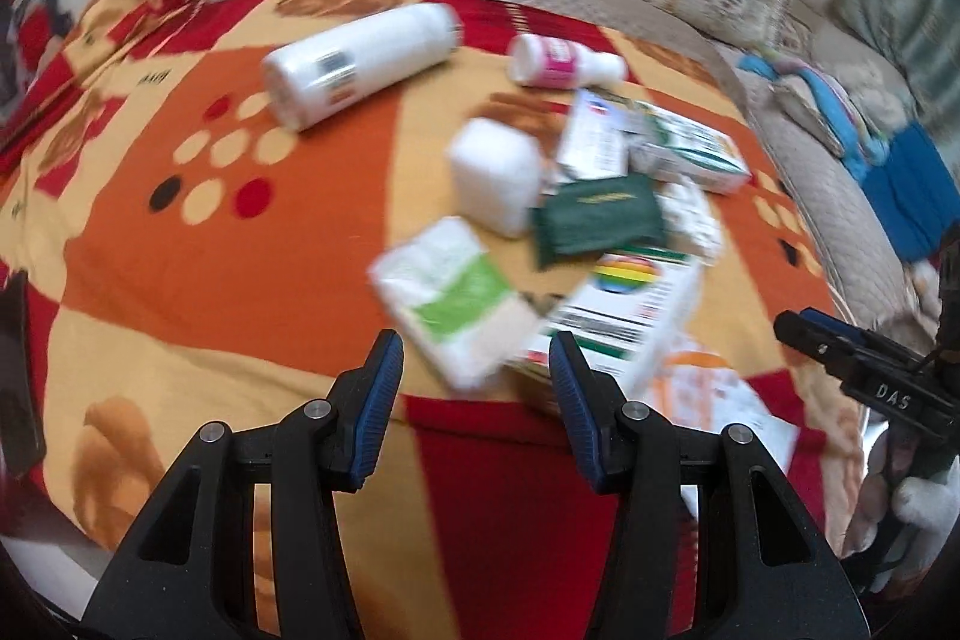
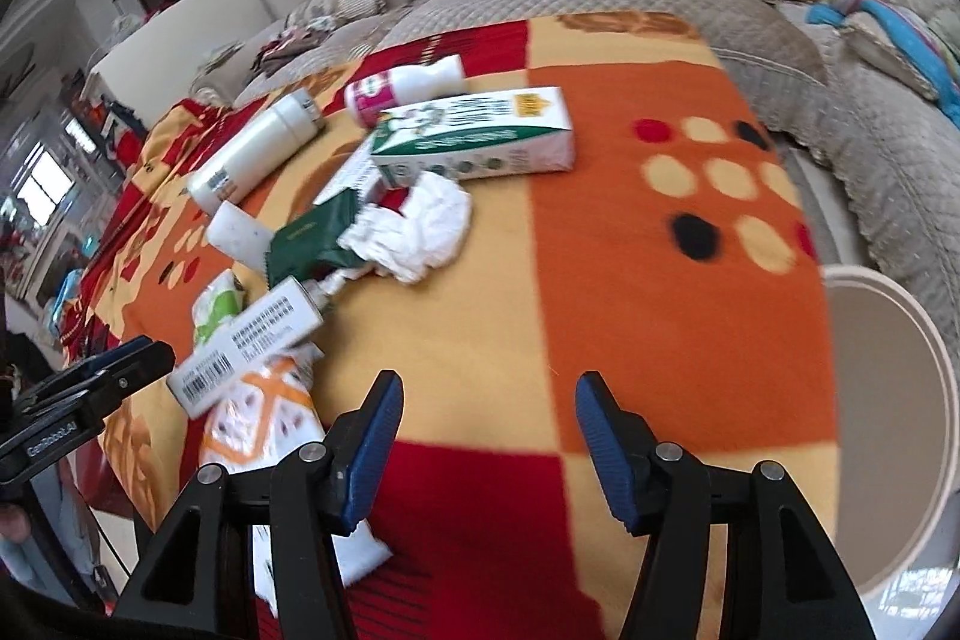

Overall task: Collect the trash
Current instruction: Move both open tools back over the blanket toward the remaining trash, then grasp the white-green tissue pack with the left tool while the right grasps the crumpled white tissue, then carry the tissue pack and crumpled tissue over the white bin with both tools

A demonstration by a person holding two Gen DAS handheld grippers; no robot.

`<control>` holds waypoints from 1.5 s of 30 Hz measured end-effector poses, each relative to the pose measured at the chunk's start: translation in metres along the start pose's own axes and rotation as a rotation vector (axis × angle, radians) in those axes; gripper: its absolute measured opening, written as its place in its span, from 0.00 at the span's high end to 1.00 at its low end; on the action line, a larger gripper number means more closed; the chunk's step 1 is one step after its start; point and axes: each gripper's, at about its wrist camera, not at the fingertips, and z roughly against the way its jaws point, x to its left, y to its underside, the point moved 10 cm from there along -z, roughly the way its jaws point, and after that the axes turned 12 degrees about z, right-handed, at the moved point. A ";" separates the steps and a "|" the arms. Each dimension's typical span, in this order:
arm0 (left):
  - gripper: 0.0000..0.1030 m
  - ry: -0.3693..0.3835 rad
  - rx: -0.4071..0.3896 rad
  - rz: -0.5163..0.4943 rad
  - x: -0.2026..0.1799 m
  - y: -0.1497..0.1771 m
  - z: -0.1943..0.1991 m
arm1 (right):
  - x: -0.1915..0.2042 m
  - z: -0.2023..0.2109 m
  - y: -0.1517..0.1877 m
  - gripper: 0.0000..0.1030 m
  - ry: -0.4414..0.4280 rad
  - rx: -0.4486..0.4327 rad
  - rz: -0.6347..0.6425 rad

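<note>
The left gripper (image 1: 474, 361) stood with its jaws parted about midway and nothing between them. Just ahead of the tips lay a green-and-white pack (image 1: 453, 295), with a printed box (image 1: 624, 310) touching it on the right-jaw side. Beyond those sat a white block (image 1: 498, 175), a dark green pouch (image 1: 600, 217), a carton (image 1: 678, 148), a small pink-labelled bottle (image 1: 561, 61) and, farthest off to the left, a large white bottle (image 1: 360, 61).

The right gripper (image 2: 486, 403) was likewise parted and empty, over bare blanket (image 2: 660, 220); the trash lay ahead and left of its jaws, a crumpled tissue (image 2: 420, 232) nearest the middle.

Assessment: the step in hand appeared to be the approach to a first pick. The left jaws were best lowered square over the soft pack, one finger each side, clear of the box edge, before closing. Both views were blurred, so settling before closing seemed advisable.

Differences between views: only the right wrist view showed a round white tray (image 2: 888, 430) right of the jaws, possibly the collection point, and an orange-printed wrapper (image 2: 264, 418) beside the left jaw. The left view alone showed the pack's face.
</note>
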 end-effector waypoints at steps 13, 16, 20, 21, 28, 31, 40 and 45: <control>0.51 0.061 0.047 0.143 0.012 -0.022 -0.052 | 0.010 -0.053 -0.047 0.35 -0.059 0.034 0.020; 0.42 0.067 0.036 0.144 0.003 -0.028 -0.057 | 0.011 -0.064 -0.054 0.35 -0.063 0.042 0.023; 0.44 0.044 0.015 0.092 -0.005 -0.027 -0.059 | 0.011 -0.074 -0.062 0.35 -0.060 0.025 0.025; 0.51 0.046 0.011 0.079 -0.005 -0.026 -0.059 | 0.011 -0.075 -0.063 0.39 -0.054 0.022 0.030; 0.71 0.075 0.029 0.076 0.008 -0.026 -0.047 | 0.011 -0.055 -0.057 0.71 -0.062 -0.021 0.061; 0.71 0.065 -0.001 0.068 0.013 -0.030 -0.033 | 0.010 -0.038 -0.053 0.71 -0.062 -0.043 0.066; 0.71 0.139 -0.054 -0.004 -0.024 -0.033 0.017 | 0.004 0.006 -0.029 0.71 -0.046 -0.081 0.052; 0.71 0.195 -0.045 -0.056 -0.063 -0.020 0.029 | 0.001 0.026 -0.017 0.71 -0.027 -0.101 0.052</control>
